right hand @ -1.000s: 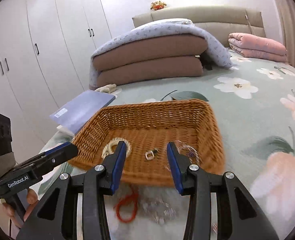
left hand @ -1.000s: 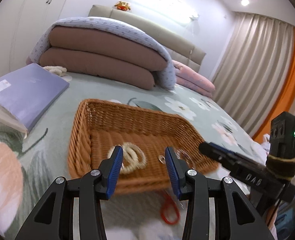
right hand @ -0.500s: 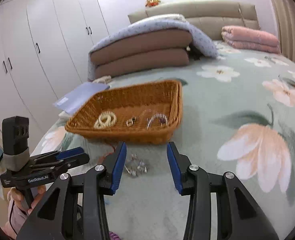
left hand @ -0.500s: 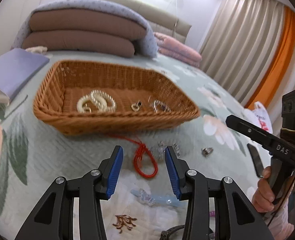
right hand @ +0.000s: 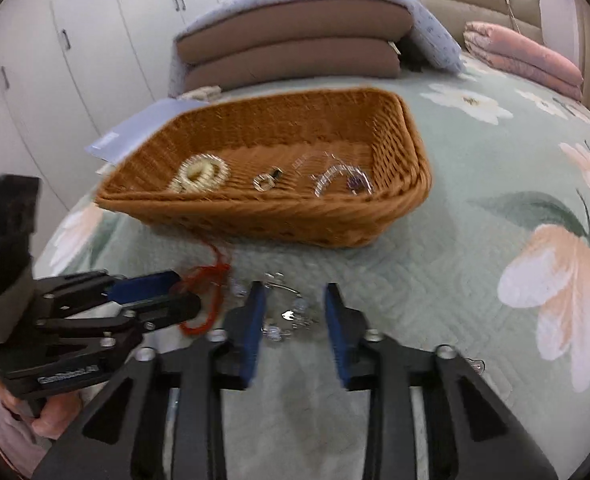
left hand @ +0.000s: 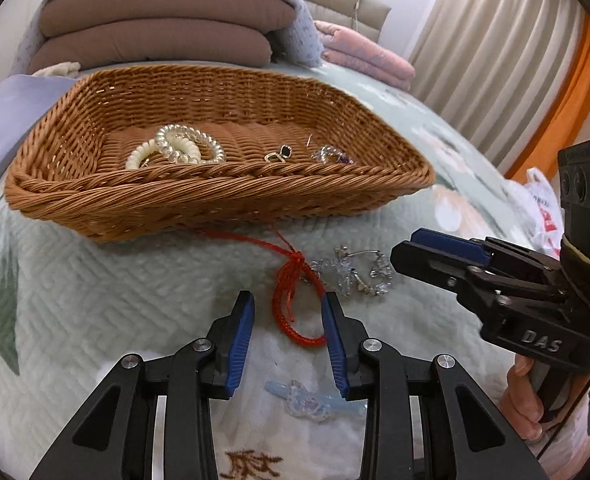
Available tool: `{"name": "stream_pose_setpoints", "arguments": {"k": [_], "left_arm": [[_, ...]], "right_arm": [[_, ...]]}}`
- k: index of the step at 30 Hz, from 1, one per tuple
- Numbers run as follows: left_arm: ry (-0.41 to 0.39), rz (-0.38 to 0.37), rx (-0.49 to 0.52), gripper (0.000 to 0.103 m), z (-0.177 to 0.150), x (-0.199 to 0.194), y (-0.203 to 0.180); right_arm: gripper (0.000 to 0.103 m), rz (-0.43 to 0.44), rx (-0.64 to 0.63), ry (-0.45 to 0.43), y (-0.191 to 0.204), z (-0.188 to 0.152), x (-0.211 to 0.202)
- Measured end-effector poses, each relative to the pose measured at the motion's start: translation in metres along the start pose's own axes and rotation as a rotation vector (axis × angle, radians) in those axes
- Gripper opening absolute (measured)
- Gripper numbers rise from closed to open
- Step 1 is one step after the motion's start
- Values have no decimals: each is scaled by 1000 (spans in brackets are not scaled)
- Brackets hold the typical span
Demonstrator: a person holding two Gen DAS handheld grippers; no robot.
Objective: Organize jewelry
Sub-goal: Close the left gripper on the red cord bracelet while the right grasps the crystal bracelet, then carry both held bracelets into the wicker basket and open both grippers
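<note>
Grippers both dropped from basket (left hand: 223, 196) level to the quilt within 1 s. Left gripper (left hand: 288, 344), fingers wide, straddles red cord bracelet (left hand: 291, 300); right gripper (right hand: 293, 326), fingers wide, brackets crystal bracelet (right hand: 291, 312). Next pickups likely; both pieces outside basket.

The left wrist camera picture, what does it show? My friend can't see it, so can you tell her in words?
The open left gripper hovers over a red cord bracelet on a green bedspread. Beside it lie a crystal bracelet and the right gripper. Behind, a wicker basket holds pearl bracelets and a ring.
</note>
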State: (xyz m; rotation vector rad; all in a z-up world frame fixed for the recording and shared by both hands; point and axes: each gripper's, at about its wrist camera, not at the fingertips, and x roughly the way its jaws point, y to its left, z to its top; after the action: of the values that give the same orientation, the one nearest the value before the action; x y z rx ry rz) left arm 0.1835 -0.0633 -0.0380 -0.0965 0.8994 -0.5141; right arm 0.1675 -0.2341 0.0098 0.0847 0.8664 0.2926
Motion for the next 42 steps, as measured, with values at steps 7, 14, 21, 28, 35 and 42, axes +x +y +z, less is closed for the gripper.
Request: {"name": "stream_pose_setpoints", "arguments": {"k": [7,14,21,28,35,42], "left_arm": [[1,42,27,35,2,8,-7],[-5,115,89,18,2,14,-20],[-17,99,91,4,1,10,-19],[-96,25,81,4,-7,-15,-15],[-188,-20,97,4,-13,-46,-18],[-266,-48,81,4,-11,-72,-14]], "right_arm": [[27,-10,-7,36,-1,1,14],[27,-46,-30,69,4,3,26],[12,-52,-86,63,16,0,25],[11,90,-50,24,9,-3,3],[11,140,-39,-14,7,-10,-22],[11,178,-42,-74,8,-9,-51]]}}
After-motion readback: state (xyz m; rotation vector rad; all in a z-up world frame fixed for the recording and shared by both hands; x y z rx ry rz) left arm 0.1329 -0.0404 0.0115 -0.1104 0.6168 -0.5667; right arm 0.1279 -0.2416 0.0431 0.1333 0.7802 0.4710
